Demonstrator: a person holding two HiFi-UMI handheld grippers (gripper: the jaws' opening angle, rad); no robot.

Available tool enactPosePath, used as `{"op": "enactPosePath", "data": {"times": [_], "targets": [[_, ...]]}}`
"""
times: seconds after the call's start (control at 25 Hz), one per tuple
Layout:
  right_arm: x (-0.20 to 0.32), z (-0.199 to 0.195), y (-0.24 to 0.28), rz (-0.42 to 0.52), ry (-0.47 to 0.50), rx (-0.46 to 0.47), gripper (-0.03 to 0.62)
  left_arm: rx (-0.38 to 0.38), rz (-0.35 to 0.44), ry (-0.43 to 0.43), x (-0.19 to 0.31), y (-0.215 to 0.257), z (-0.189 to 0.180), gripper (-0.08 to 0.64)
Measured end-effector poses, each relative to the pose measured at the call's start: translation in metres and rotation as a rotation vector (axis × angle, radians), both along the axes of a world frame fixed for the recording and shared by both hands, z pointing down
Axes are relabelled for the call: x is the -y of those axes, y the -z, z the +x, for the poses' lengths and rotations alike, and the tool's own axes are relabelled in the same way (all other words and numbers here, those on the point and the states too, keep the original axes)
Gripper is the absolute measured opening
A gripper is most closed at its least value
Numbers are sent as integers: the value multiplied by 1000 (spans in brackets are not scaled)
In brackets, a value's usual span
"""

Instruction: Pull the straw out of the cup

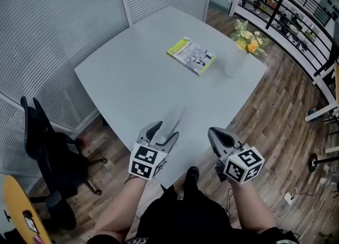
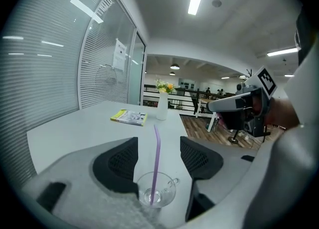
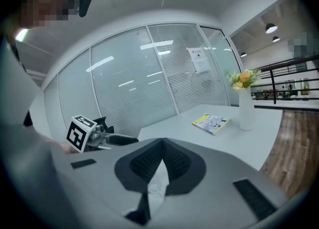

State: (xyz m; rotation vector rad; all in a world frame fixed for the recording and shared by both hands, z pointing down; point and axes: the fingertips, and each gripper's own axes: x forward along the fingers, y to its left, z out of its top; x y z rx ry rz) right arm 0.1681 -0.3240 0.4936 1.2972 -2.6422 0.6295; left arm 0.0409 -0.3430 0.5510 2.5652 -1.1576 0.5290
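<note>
A clear glass cup [image 2: 156, 192] with a small handle stands near the table's front edge. A purple straw [image 2: 156, 156] rises from it, bent at the top. My left gripper [image 2: 158, 142] is open, and the cup sits low between its two dark pads [image 2: 115, 161] with a gap on the handle side. In the head view the cup [image 1: 166, 136] lies between the left gripper's [image 1: 163, 130] jaws. My right gripper [image 1: 213, 134] hovers to the right of the cup, apart from it. In the right gripper view its jaws [image 3: 162, 142] meet at the tips, shut on nothing.
A yellow-green booklet [image 1: 191, 55] lies at the table's far side, beside a white vase [image 1: 235, 61] with flowers. The grey table's [image 1: 127, 78] front edge is just under the grippers. A black chair [image 1: 47, 147] stands at left. Glass walls with blinds lie behind.
</note>
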Motion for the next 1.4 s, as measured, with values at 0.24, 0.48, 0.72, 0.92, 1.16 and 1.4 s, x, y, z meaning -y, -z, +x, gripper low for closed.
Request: {"op": "enactPosePath", "data": {"times": [0.24, 0.48, 0.72, 0.92, 1.16, 1.4], "targets": [[4, 7, -17, -32, 8, 11, 6, 49, -59, -12, 8, -37, 11, 265], [3, 15, -17, -36, 2, 18, 6, 128, -67, -29, 13, -67, 20, 218], [-1, 22, -12, -31, -10, 19, 6, 207, -83, -59, 16, -92, 28, 198], [-2, 28, -8, -26, -19, 19, 6, 216, -72, -49, 22, -94, 29, 153], [-5, 34, -2, -19, -31, 18, 6, 221, -74, -42, 25, -95, 27, 84], [-2, 38, 0, -14, -30, 26, 6, 220, -64, -45, 24, -91, 27, 34]]}}
